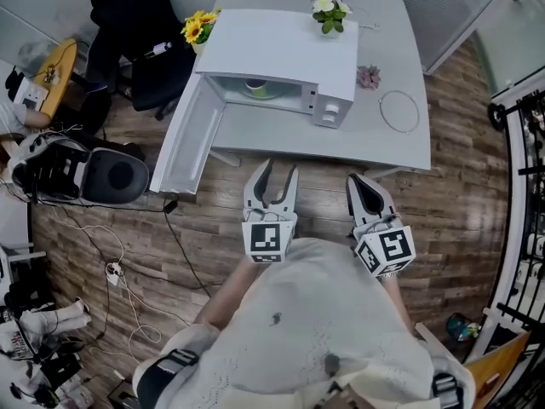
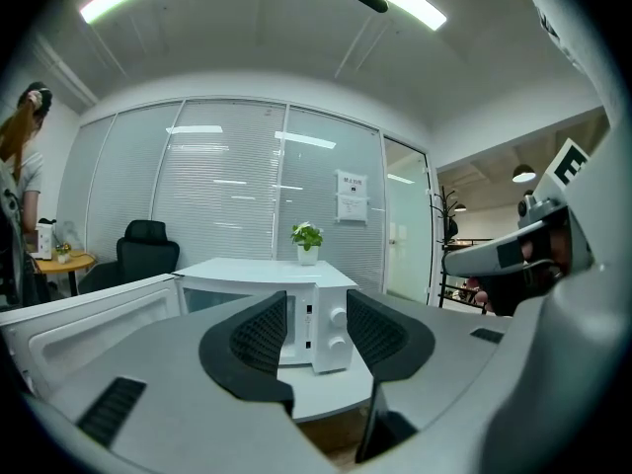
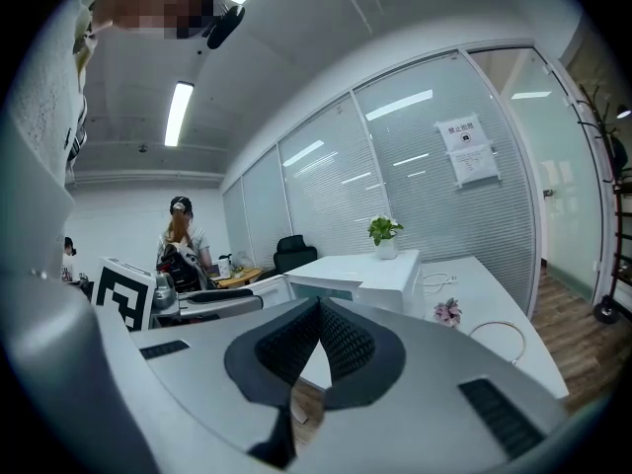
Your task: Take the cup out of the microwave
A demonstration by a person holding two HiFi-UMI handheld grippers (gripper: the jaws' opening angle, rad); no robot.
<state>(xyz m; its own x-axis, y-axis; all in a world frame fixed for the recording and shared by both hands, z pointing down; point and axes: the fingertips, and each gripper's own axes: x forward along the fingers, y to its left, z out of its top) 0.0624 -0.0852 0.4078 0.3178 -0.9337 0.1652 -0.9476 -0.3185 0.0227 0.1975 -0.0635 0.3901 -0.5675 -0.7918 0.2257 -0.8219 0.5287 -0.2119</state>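
On the far left side of the white, smooth table (image 1: pixel 400 147) stand yellow sunflowers (image 1: pixel 197 25). Beside them is the box-shaped white microwave (image 1: pixel 285 54); its flat door (image 1: pixel 186 139) hangs wide open to the left, past the table edge. The cup (image 1: pixel 255 85) is inside the open cavity, a small round shape on a pale green disc, well apart from both grippers. On the microwave's flat top is a small pot plant (image 1: pixel 329 11) with white flowers. On the near side, over the floor of brown wooden planks (image 1: pixel 213 220), the left gripper (image 1: pixel 279 170) has its two grey jaws spread about halfway, and nothing is between the dark ribbed pads (image 2: pixel 262 334); through the gap only the microwave front with two round knobs is seen. To the right, the right gripper (image 1: pixel 352 179) has its jaws pressed together tip to tip and grips nothing. Further right on the table lie a small pink flower (image 1: pixel 369 77) and a thin cable (image 1: pixel 399 111) curled in a ring.
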